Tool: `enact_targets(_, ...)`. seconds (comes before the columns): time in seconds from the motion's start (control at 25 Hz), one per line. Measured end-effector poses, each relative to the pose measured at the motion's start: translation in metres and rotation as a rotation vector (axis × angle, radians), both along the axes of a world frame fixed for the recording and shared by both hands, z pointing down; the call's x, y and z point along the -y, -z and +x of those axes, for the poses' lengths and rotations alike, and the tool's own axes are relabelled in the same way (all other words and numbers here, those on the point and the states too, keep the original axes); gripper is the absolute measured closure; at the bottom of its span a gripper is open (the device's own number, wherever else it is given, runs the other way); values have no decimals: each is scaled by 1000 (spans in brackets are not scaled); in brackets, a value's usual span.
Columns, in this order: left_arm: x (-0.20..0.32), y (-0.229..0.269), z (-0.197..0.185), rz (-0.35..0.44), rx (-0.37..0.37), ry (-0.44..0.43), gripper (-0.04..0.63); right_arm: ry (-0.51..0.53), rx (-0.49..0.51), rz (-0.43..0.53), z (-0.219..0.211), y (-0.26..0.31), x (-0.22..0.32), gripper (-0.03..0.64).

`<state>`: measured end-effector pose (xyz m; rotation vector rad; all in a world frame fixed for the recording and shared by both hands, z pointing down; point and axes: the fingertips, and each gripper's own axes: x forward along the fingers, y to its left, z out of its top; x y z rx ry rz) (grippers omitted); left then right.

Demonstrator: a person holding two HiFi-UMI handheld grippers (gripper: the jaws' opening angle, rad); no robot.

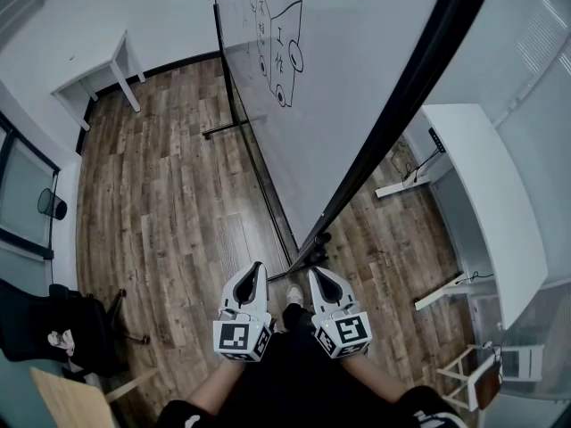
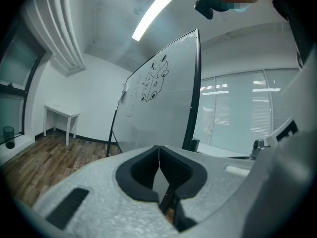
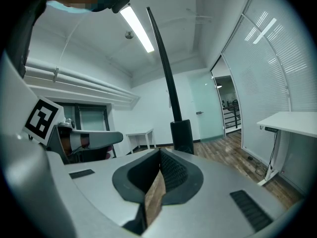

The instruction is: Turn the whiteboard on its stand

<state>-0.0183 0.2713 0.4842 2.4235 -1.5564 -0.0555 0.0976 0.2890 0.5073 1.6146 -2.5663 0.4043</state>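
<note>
One whiteboard [image 1: 357,69], two grippers — left gripper [image 1: 259,269], right gripper [image 1: 315,275] — two white tables [image 1: 100,68] [image 1: 489,181], one chair [image 1: 53,324]

Wood-plank floor, furniture set around its edges.
The floor [image 1: 169,203] carries the whiteboard stand [image 1: 223,131], whose black feet and low rail run from the far middle towards the near middle. A small white table [image 1: 100,68] stands in the far left corner. A long white desk [image 1: 486,194] runs along the right edge, and a black office chair [image 1: 67,328] sits at the near left corner.
</note>
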Motion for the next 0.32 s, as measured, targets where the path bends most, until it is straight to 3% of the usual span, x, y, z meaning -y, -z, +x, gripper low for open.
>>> enact_targets(0.32,0,-1,0,-3,5,-6,577,-1,1,-3,0,-1,-1,604)
